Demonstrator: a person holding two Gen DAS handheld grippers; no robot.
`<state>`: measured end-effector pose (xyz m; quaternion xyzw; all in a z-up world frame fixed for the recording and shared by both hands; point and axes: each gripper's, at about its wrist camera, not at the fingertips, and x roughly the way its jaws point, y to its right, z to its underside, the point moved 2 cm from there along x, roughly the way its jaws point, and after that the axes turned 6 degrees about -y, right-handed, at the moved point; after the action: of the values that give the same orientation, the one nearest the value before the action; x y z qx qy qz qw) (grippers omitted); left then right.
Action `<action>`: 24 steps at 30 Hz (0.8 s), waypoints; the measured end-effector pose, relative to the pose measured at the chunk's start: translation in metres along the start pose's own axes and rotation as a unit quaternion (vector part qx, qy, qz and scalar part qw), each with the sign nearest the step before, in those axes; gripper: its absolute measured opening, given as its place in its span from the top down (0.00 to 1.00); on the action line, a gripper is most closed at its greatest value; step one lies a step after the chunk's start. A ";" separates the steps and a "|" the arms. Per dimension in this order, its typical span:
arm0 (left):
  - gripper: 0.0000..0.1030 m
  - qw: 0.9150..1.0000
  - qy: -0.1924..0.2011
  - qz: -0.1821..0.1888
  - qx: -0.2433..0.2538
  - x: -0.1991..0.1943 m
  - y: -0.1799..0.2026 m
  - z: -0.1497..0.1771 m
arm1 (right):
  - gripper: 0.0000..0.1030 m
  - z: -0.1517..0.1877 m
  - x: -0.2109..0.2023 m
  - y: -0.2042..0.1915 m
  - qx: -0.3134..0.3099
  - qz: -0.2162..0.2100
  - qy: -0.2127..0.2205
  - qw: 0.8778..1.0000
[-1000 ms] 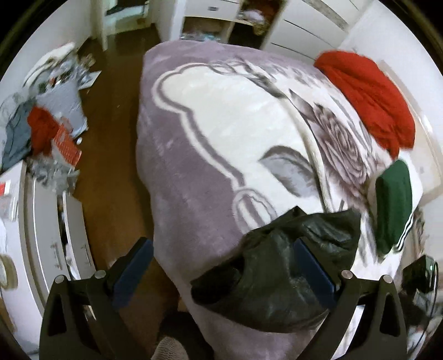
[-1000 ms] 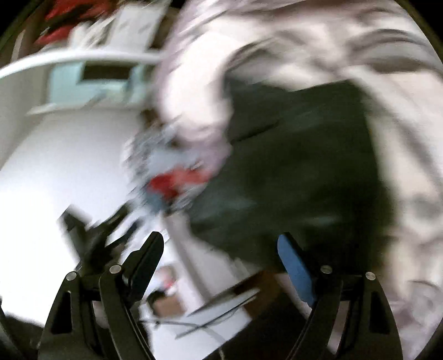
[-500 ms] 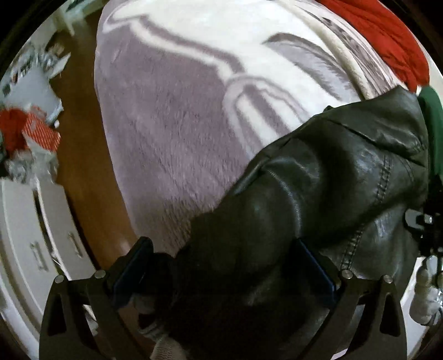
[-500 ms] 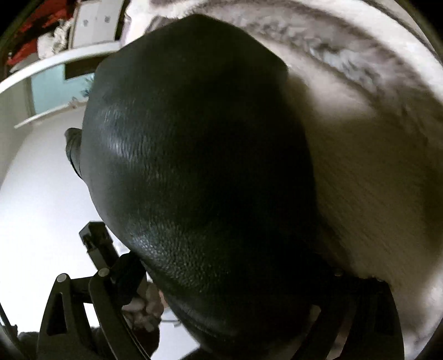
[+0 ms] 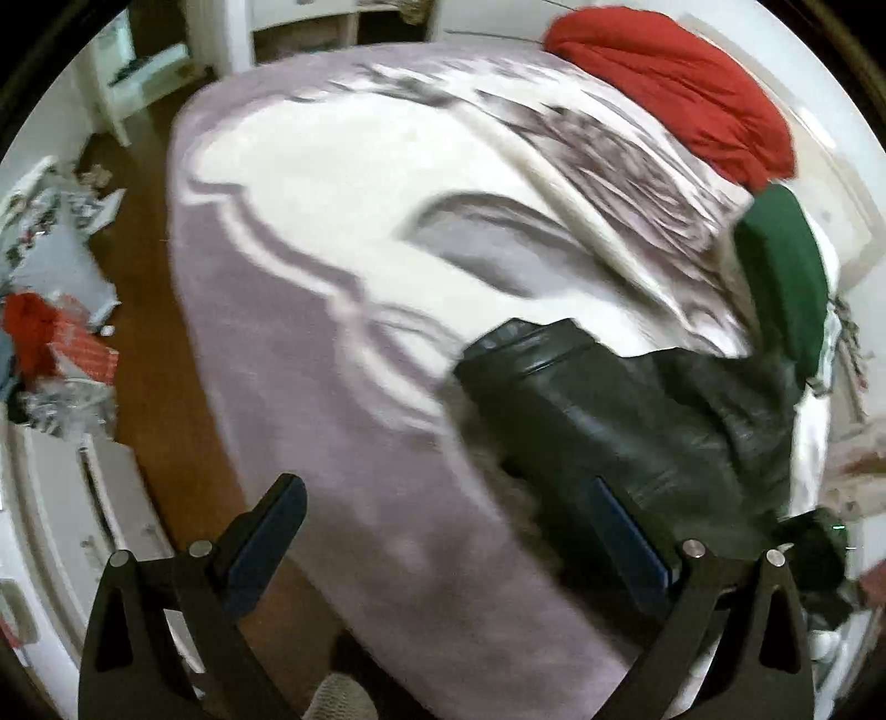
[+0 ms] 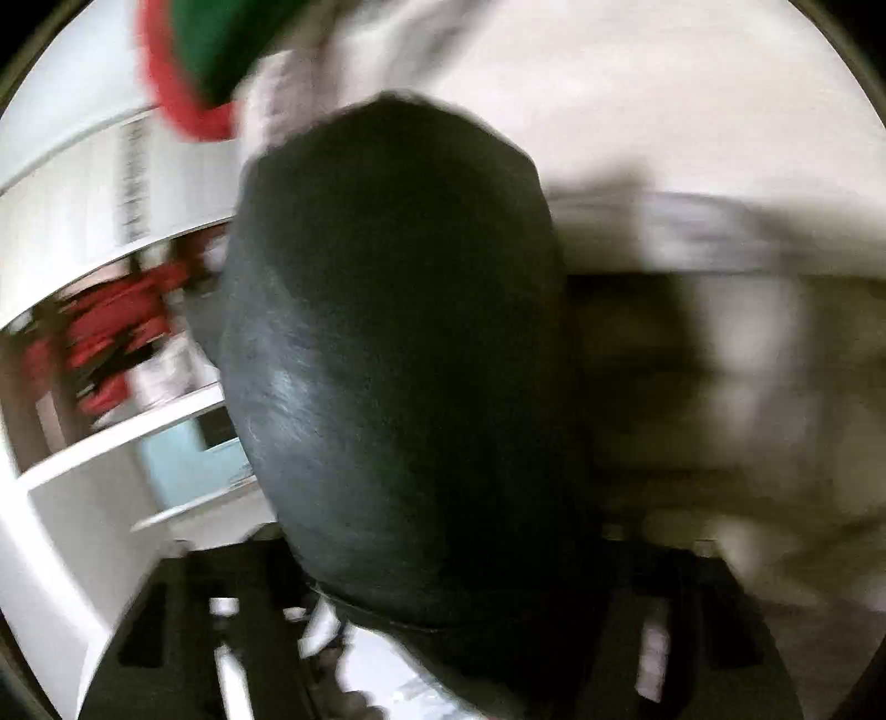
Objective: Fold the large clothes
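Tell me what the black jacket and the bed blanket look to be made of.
Black jacket: looks like leather or a faux version, with a smooth, slightly glossy finish; light glints off its panels and a fine grain shows close up. Real or faux cannot be told. Blanket: looks like plush fleece, matte and fuzzy, lilac with a cream floral pattern; its soft nap shows no shine.

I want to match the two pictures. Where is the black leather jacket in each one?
Left wrist view: the black leather jacket lies lower right on the purple and white blanket.
Right wrist view: the jacket fills the centre, very close and blurred.
Shared landmark: the green garment, beyond the jacket in both.
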<state>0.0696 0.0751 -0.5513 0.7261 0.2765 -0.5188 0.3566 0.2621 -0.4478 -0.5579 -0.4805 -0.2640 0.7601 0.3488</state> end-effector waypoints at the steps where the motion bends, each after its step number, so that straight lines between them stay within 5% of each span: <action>1: 0.00 1.000 -0.009 0.012 0.006 0.008 0.016 0.000 | 0.21 -0.002 -0.008 0.011 0.016 0.033 -0.012 0.999; 4: 0.00 0.999 -0.011 0.030 0.024 0.025 0.045 -0.002 | 0.21 0.007 -0.047 0.014 0.006 0.071 -0.019 0.997; 7: 0.00 0.999 -0.018 0.008 0.049 0.052 0.067 -0.007 | 0.21 0.012 -0.114 -0.005 -0.031 0.132 0.043 0.990; 10: 0.00 0.998 -0.030 -0.020 0.059 0.076 0.069 -0.014 | 0.22 0.024 -0.140 -0.059 -0.107 0.098 0.066 0.987; 14: 0.00 0.997 -0.044 -0.031 0.060 0.096 0.055 -0.016 | 0.41 0.008 -0.075 -0.125 -0.192 0.112 -0.033 0.974; 18: 0.00 0.997 -0.050 -0.027 0.045 0.106 0.041 -0.020 | 0.43 -0.024 -0.032 -0.130 -0.180 0.173 -0.020 0.968; 24: 0.00 0.997 -0.071 -0.011 0.034 0.119 0.036 -0.027 | 0.42 -0.038 0.009 -0.130 -0.160 0.199 -0.007 0.967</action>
<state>0.1488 0.0794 -0.6505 0.6963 0.2404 -0.5820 0.3446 0.3303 -0.3578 -0.4822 -0.5675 -0.2841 0.7654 0.1069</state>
